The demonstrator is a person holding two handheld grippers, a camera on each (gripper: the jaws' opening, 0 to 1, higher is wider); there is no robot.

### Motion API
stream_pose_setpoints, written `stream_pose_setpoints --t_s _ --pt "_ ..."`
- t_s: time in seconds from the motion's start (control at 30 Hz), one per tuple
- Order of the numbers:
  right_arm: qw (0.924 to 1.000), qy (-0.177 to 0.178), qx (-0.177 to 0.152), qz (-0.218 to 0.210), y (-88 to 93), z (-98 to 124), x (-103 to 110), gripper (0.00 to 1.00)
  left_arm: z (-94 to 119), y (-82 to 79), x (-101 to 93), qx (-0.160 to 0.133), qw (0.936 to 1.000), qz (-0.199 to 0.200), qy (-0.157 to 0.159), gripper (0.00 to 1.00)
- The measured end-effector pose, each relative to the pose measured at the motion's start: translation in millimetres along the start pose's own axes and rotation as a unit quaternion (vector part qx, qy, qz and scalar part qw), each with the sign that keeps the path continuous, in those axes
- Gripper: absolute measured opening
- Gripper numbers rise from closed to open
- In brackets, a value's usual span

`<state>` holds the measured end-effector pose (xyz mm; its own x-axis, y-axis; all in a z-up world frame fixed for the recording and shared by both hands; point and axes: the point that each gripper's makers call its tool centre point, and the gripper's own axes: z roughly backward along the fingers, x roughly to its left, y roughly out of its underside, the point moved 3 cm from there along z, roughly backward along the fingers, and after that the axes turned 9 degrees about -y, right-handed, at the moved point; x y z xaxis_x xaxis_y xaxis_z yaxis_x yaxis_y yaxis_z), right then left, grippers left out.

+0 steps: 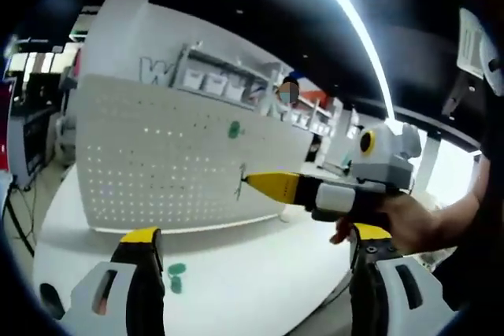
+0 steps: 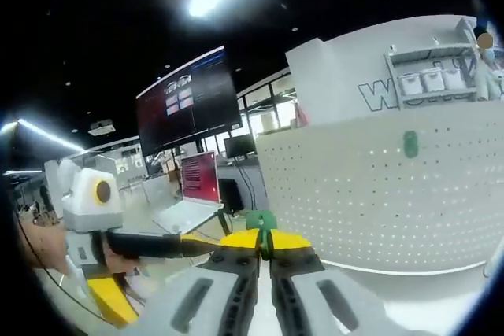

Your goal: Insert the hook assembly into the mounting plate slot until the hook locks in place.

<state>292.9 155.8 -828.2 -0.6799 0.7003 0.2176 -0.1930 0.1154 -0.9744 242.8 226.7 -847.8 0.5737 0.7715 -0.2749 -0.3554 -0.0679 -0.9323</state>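
The right tool [image 2: 264,243] is clamped on a green hook [image 2: 261,221]. The left tool [image 1: 256,241] is held apart. Ahead of both, a white pegboard [image 1: 157,163] stands on the table [image 1: 236,281], with shelf bins [image 2: 429,80] behind.

Grey tongs [image 2: 264,245] with yellow tips, black arms.

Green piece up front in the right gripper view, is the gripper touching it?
Touching. The right gripper view shows the right gripper's yellow-tipped jaws shut on the green piece, with no gap.
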Motion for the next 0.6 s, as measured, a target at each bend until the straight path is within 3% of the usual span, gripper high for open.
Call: stream_pose_setpoints --t_s 0.2,0.6 --pt "0.9992 0.036 -0.011 0.01 -6.8 -6.7 -23.2 0.0 -1.6 2.3 3.6 0.0 1.0 -0.006 -0.003 1.0" --pt "0.9925 0.115 -0.027 0.032 -27.3 -12.4 -90.9 0.0 -4.7 1.5 14.9 0.007 0.9998 -0.005 -0.019 1.0"
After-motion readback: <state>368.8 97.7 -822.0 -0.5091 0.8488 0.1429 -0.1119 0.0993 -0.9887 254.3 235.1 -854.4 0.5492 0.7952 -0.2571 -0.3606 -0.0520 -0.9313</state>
